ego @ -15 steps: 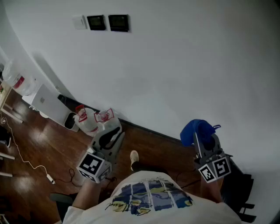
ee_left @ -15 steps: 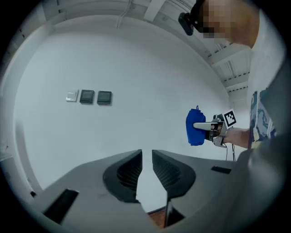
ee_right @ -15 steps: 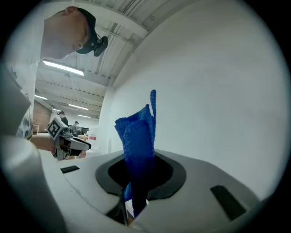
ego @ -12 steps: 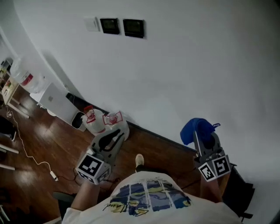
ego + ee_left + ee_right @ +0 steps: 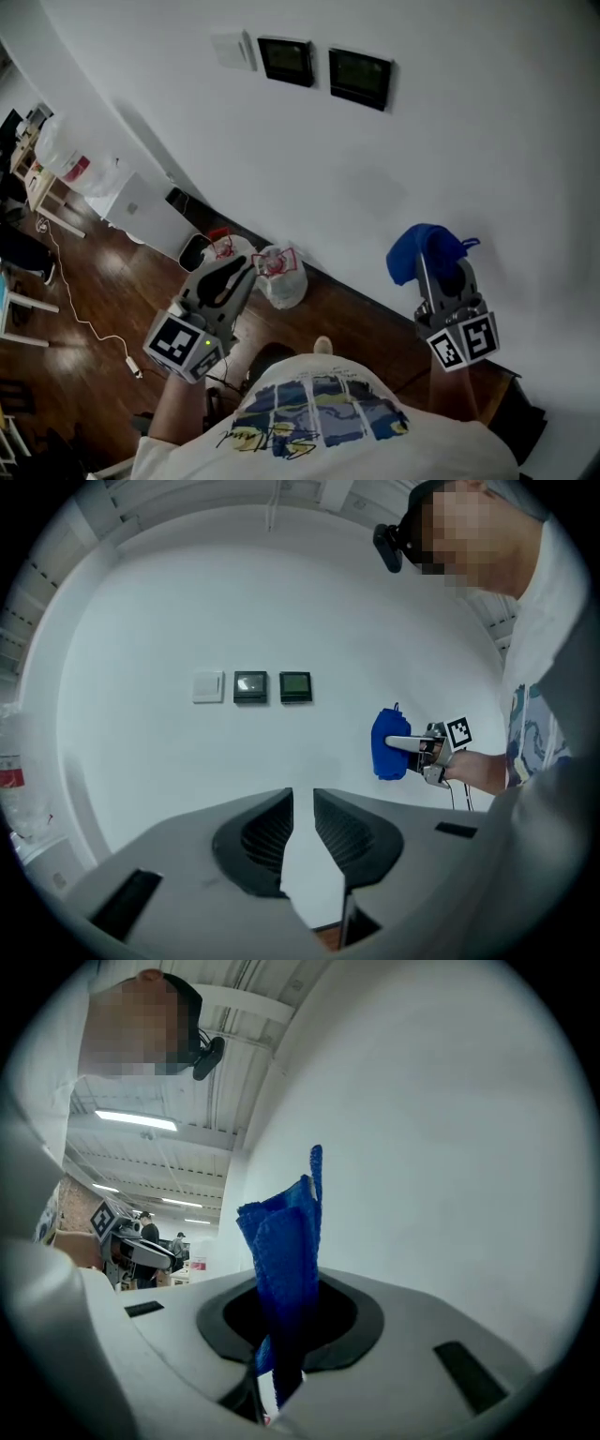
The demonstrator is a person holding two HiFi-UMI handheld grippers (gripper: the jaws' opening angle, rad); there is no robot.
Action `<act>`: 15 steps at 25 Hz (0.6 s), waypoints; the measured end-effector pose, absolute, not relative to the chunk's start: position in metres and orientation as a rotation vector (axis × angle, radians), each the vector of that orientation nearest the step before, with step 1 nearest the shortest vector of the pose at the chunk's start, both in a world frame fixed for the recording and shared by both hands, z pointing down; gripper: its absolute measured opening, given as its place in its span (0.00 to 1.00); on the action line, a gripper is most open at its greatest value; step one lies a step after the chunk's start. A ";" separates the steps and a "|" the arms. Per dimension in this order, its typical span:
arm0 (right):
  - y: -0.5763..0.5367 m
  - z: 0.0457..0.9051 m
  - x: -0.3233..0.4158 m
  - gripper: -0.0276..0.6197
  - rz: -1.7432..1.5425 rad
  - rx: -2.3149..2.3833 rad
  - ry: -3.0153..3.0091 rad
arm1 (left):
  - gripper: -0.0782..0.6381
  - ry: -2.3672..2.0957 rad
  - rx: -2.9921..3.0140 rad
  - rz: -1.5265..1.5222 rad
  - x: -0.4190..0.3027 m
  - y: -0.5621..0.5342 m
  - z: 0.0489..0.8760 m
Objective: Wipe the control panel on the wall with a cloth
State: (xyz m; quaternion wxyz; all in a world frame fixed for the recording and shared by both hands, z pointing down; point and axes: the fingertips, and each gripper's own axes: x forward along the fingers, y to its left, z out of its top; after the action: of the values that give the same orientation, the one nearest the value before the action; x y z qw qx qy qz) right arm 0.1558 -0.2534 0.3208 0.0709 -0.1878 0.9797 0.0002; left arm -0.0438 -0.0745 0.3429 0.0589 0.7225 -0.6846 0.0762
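Observation:
Two dark control panels [image 5: 286, 61] [image 5: 360, 78] hang side by side on the white wall, with a white switch plate [image 5: 231, 49] to their left. The left gripper view has them at centre, panels [image 5: 250, 686] [image 5: 295, 686]. My right gripper [image 5: 439, 274] is shut on a folded blue cloth [image 5: 422, 251], held upright low at the right, well below the panels. The cloth [image 5: 281, 1260] stands up between its jaws. My left gripper [image 5: 228, 279] hangs low at the left; its jaws [image 5: 302, 813] stand a narrow gap apart, with nothing in them.
At the foot of the wall are a white appliance [image 5: 141, 208], a big water bottle [image 5: 67, 155] and tied plastic bags [image 5: 279, 272] on the wooden floor. A white cable [image 5: 89, 323] trails across the floor. People stand far off in the right gripper view.
The panels have slid lower and to the right in the head view and look larger. My left gripper has shifted a little left. The right gripper keeps its hold on the cloth.

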 end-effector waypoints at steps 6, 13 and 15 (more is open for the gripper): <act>-0.259 0.310 0.115 0.17 0.049 -0.628 2.938 | 0.18 -2.000 2.271 0.227 -0.090 -0.099 0.345; -0.265 0.296 0.061 0.17 0.124 -0.867 2.891 | 0.18 -1.808 2.460 0.214 -0.155 -0.139 0.344; -0.263 0.291 0.039 0.17 0.140 -0.918 2.878 | 0.18 -1.753 2.499 0.201 -0.173 -0.143 0.345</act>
State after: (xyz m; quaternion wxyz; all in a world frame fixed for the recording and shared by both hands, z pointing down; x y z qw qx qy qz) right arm 0.0392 -0.2635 0.2914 0.0586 -0.3030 0.9501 0.0463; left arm -0.1727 -0.1431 0.3449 0.0412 0.8163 -0.5724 0.0657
